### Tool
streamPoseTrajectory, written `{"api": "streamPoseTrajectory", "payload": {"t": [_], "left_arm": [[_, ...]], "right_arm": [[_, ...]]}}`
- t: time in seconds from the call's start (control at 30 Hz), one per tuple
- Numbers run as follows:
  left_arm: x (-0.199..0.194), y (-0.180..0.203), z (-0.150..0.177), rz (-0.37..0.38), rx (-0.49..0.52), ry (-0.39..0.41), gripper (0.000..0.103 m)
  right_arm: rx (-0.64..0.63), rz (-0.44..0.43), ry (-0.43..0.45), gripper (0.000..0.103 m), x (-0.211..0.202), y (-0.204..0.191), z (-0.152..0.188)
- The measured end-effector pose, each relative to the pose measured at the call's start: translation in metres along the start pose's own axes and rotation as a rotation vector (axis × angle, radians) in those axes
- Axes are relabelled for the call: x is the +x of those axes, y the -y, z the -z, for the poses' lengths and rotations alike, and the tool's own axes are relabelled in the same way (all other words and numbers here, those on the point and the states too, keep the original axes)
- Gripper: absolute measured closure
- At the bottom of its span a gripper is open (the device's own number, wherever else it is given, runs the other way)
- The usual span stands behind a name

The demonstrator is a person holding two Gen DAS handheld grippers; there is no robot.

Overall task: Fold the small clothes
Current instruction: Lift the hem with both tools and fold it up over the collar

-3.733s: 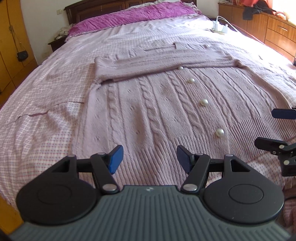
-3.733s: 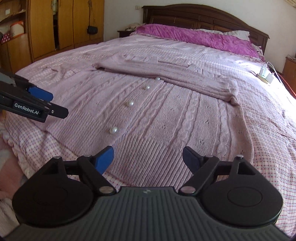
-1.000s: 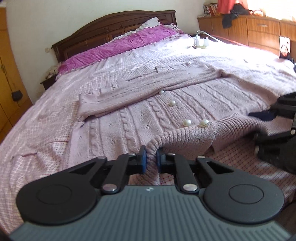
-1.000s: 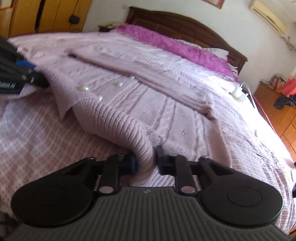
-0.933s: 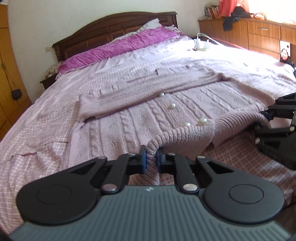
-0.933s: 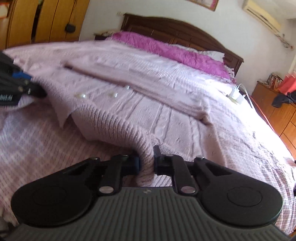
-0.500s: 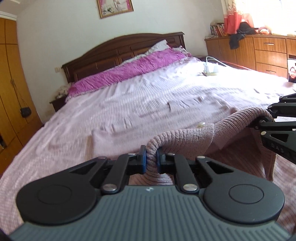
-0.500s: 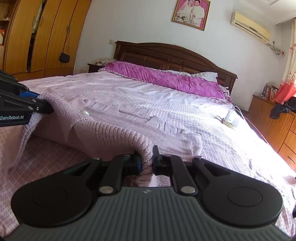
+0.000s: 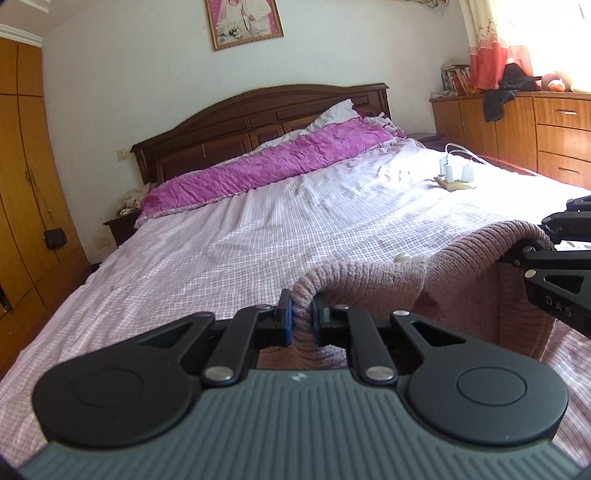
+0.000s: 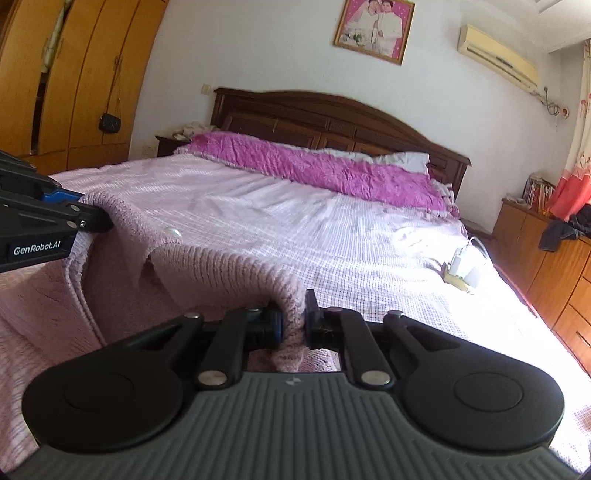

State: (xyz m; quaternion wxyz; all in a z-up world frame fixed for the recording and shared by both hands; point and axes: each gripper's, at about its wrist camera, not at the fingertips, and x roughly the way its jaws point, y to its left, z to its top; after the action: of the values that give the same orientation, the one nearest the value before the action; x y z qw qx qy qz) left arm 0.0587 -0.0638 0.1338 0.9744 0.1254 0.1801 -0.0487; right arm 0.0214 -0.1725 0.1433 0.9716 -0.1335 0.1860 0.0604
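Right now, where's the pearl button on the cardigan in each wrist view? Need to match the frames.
Left wrist: pearl button sits right of centre, on the lifted cardigan edge between the two grippers.
Right wrist: pearl button sits left of centre, on the same raised edge.
Shared landmark: framed photo on the wall above the headboard.

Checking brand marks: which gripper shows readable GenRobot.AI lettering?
The left gripper, seen from the right wrist camera; the right gripper shows only "DAS". Both clamp the pink knitted cardigan.
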Motion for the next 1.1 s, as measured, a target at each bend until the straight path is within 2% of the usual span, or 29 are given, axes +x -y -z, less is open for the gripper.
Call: {"api": "streamPoseTrajectory", "payload": {"t": [0.17, 0.37, 0.47, 0.53, 0.6, 0.67, 0.77, 0.87, 0.97, 1.1], "left_arm": [[0.062, 0.002, 0.007, 0.013, 0.001, -0.075, 0.091], [0.124, 0.005, 0.040, 0.018, -0.008, -0.207, 0.090], [0.137, 0.005, 0.056, 0.021, 0.008, -0.234, 0.089], [0.136, 0.005, 0.057, 0.027, 0.011, -0.228, 0.087], [0.132, 0.002, 0.054, 0.023, 0.003, -0.243, 0.079], [0.124, -0.002, 0.050, 0.006, 0.001, -0.252, 0.063], [0.106, -0.011, 0.046, -0.013, -0.009, -0.239, 0.046], [0.085, -0.020, 0.045, -0.016, -0.027, -0.233, 0.043], [0.064, -0.028, 0.048, -0.049, -0.031, -0.232, 0.042], [0.042, -0.035, 0.055, -0.017, -0.067, -0.240, 0.042]], "right_arm": [[0.029, -0.005, -0.106, 0.092, 0.073, 0.002, 0.005], [0.021, -0.025, -0.221, 0.091, 0.134, -0.011, 0.036], [0.029, -0.024, -0.219, 0.088, 0.146, -0.017, 0.051], [0.028, -0.024, -0.214, 0.082, 0.145, -0.019, 0.054], [0.029, -0.027, -0.213, 0.080, 0.141, -0.019, 0.054], [0.054, -0.038, -0.208, 0.072, 0.133, -0.012, 0.052], [0.111, -0.070, -0.190, 0.058, 0.113, 0.000, 0.050], [0.143, -0.069, -0.166, 0.047, 0.087, 0.008, 0.055], [0.187, -0.078, -0.153, 0.044, 0.061, 0.014, 0.065], [0.199, -0.113, -0.147, 0.042, 0.038, 0.014, 0.076]]}}
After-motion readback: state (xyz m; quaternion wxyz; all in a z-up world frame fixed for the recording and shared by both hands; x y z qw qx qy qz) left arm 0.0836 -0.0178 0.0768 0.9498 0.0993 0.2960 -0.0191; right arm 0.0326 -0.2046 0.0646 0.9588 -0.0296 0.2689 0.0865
